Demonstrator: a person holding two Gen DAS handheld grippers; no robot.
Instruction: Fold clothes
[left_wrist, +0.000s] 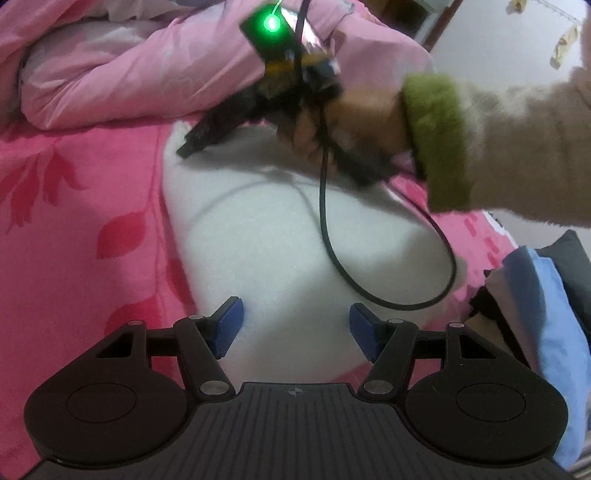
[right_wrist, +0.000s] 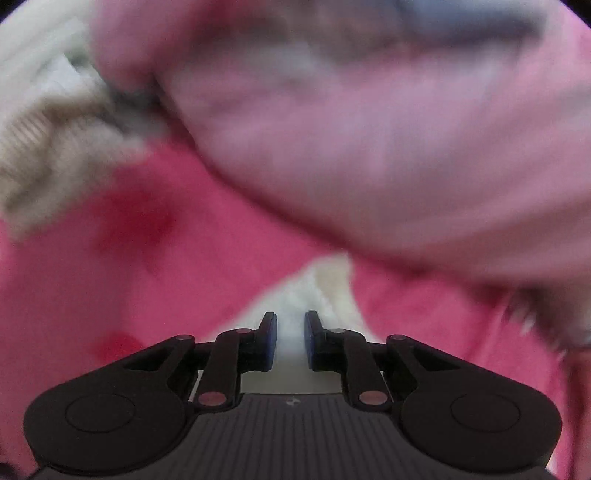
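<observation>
Evidently blurred, the right claw (right_wrist: 290, 339) is seen nearly closed over the white garment (right_wrist: 295, 295), grip unclear; the left claw (left_wrist: 295, 328) is held open, empty.

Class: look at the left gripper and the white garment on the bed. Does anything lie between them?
Nothing visible does. The left gripper hangs open directly over the white garment. A black cable lies looped on the cloth further ahead, right of the fingers.

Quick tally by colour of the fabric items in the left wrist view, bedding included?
White: 1, fleece garment
Pink: 2, leaf-print sheet and quilt
Blue: 1, cloth at the right edge
Dark: 1, cloth beside it
Total: 5
</observation>
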